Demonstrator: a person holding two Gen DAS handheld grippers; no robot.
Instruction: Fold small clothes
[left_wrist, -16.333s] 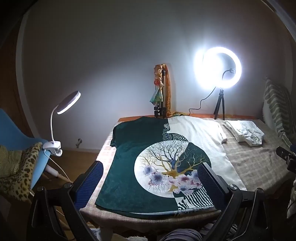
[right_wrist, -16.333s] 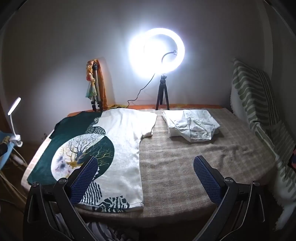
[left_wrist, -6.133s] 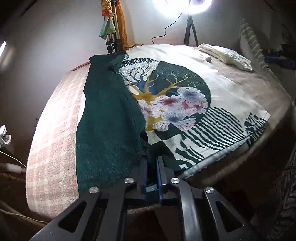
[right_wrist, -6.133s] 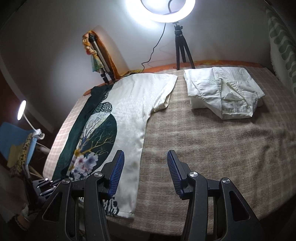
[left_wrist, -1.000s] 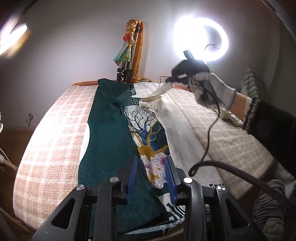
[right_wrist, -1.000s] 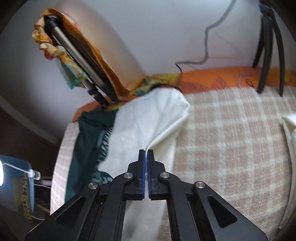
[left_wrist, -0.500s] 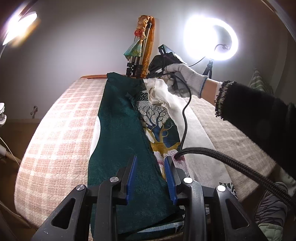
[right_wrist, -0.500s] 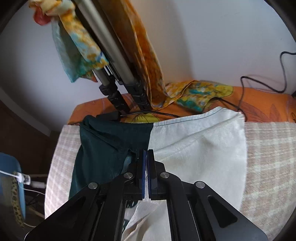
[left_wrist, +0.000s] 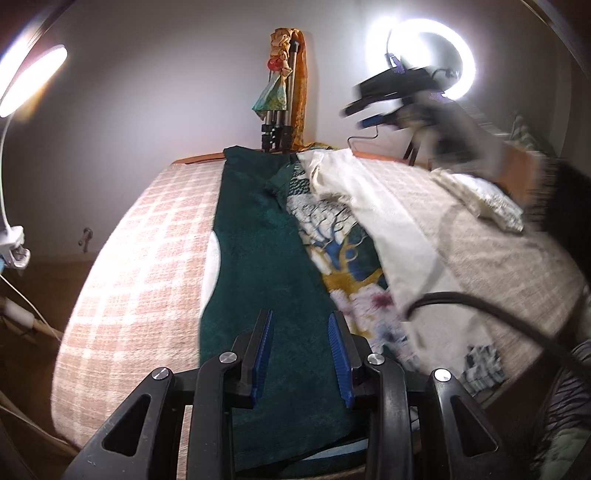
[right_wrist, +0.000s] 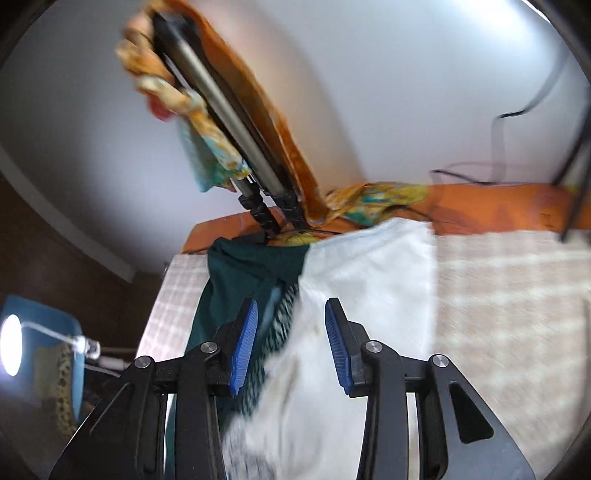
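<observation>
A green and cream T-shirt (left_wrist: 266, 258) with a tree print lies on the checked table cover, both long sides folded in toward the middle. The green side lies flat over the print; the cream side (left_wrist: 391, 236) lies folded over the right. My left gripper (left_wrist: 300, 350) is open and empty over the shirt's near green hem. My right gripper (right_wrist: 290, 339) is open and empty above the far collar end of the shirt (right_wrist: 354, 295); it shows blurred in the left wrist view (left_wrist: 388, 96).
A folded white garment (left_wrist: 480, 195) lies at the right of the table (left_wrist: 147, 258). A tripod with a scarf (left_wrist: 282, 99) and a ring light (left_wrist: 432, 59) stand at the back edge. A clip lamp (left_wrist: 22, 81) is at the left. A black cable (left_wrist: 480, 310) crosses the shirt.
My right gripper has opened and let go of the cream sleeve, then lifted away from the collar. The cream side now lies folded over. My left gripper stays open.
</observation>
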